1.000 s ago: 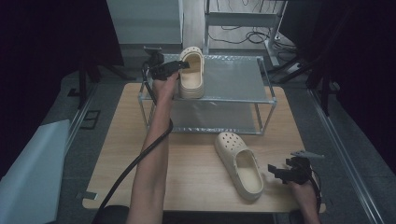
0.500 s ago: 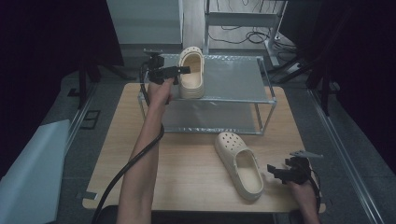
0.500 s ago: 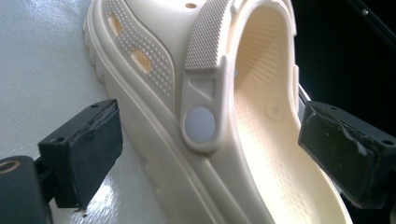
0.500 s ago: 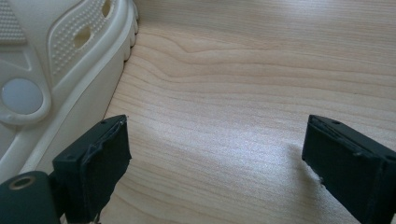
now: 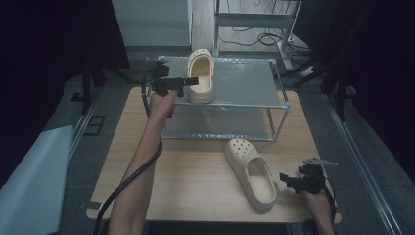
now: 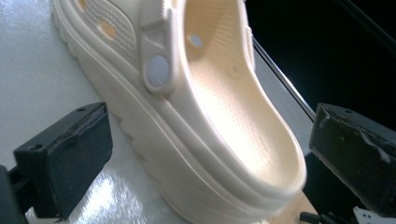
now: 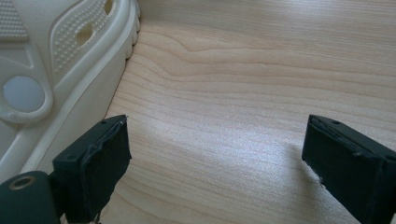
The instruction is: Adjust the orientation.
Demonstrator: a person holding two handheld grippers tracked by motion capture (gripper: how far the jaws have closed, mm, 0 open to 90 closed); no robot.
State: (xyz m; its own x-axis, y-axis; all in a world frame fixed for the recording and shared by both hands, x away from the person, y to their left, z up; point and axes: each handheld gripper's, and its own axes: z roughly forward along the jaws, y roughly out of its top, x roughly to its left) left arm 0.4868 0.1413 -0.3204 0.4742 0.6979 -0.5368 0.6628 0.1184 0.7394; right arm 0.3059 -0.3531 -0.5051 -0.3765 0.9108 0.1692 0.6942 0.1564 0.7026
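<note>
Since a moment ago, the left hand-held gripper (image 5: 192, 81) has been drawn back a little from the shoe on the rack (image 5: 201, 75); that cream shoe is kept on the top shelf of the metal rack (image 5: 244, 83), at the far left. Its heel is seen between the jaws, which are spread wide. The second shoe (image 5: 251, 173) is laid on the table (image 5: 195, 171), near right. Just right of it, the right hand-held gripper (image 5: 288, 180) is held with jaws spread.
</note>
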